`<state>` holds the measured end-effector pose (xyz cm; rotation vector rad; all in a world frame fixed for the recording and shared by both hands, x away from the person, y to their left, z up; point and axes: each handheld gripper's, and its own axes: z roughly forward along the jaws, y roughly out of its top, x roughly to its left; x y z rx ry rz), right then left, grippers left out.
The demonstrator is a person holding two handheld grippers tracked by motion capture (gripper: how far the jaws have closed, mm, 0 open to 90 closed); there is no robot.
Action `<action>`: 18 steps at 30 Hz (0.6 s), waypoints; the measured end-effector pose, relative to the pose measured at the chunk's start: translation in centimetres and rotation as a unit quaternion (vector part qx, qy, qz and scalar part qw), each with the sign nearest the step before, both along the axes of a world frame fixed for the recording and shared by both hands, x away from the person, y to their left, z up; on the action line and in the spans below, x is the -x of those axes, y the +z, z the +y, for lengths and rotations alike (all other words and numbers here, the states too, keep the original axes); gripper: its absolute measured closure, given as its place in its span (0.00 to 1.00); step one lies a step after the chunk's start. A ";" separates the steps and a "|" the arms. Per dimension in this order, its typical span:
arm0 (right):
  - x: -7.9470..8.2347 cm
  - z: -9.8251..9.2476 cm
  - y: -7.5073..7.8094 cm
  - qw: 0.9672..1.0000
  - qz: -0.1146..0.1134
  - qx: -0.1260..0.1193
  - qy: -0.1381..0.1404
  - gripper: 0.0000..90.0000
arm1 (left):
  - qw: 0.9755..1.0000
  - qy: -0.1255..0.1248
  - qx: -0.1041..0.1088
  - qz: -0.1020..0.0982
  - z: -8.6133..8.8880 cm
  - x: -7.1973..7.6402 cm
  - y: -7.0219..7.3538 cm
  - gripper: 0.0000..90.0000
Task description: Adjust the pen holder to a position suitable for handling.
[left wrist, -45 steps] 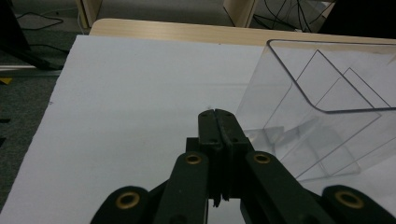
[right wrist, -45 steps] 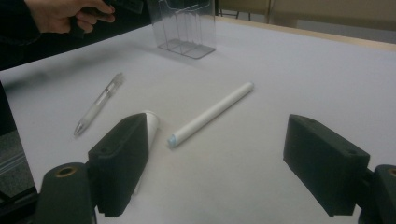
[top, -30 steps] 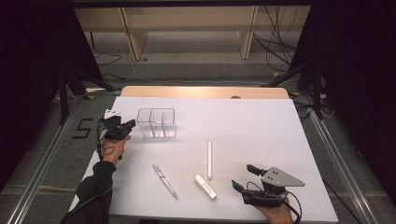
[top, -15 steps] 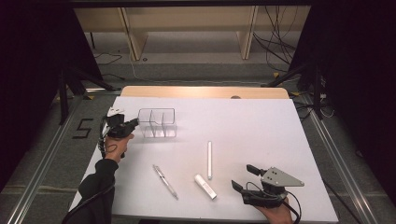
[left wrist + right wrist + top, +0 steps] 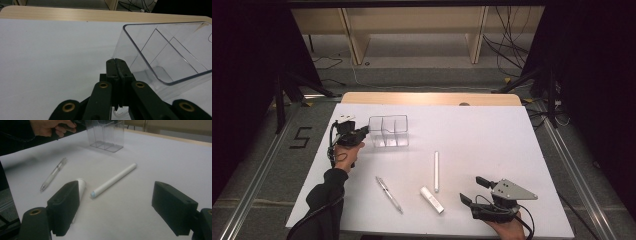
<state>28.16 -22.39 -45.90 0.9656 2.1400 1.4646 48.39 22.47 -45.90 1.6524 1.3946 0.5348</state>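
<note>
- The left gripper [image 5: 362, 132], jaws squeezed together, is just beside the clear plastic box with compartments [image 5: 388, 131] at the far left of the white tabletop [image 5: 492, 140].
- The right gripper [image 5: 474, 190] is wide, holding nothing, near the white stick [image 5: 436, 171].

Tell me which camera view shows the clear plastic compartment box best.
The left gripper view: the clear plastic compartment box looms close, rim and dividers plain. The high view shows the box small, whole, from above; the right gripper view shows its lower part, top cropped.
</note>
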 end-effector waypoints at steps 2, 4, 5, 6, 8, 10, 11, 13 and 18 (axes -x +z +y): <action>0.0 0.0 0.0 1.000 0.001 0.000 0.000 0.26 | 1.000 -0.001 0.000 0.001 -0.2 -0.1 0.0 0.99; 0.0 0.0 0.0 1.000 0.001 0.000 0.000 0.26 | 1.000 -0.002 0.003 0.001 -0.6 -0.2 0.0 0.99; 0.0 0.0 0.0 1.000 -0.001 -0.001 0.001 0.26 | 1.000 -0.004 0.002 0.002 -0.8 -0.3 0.0 0.99; 0.0 0.0 0.0 1.000 0.000 0.000 0.001 0.26 | 1.000 -0.004 0.004 0.001 -1.1 -0.3 -0.1 0.99; 0.0 0.0 0.0 1.000 0.000 0.000 0.001 0.26 | 1.000 -0.006 0.004 0.001 -1.4 -0.4 -0.1 0.99; 0.0 0.0 0.0 1.000 0.001 -0.001 0.001 0.26 | 1.000 -0.008 0.003 0.001 -1.8 -0.6 -0.1 0.99; 0.0 0.0 0.0 1.000 0.001 -0.001 0.001 0.26 | 1.000 -0.009 0.003 0.002 -2.0 -0.6 0.0 0.99; 0.0 0.0 0.0 1.000 0.001 0.000 0.001 0.26 | 1.000 -0.010 0.003 0.002 -2.4 -0.7 0.0 0.99; 0.0 0.0 0.0 1.000 0.001 -0.001 0.002 0.26 | 1.000 -0.015 0.005 0.002 -3.4 -1.0 0.0 0.99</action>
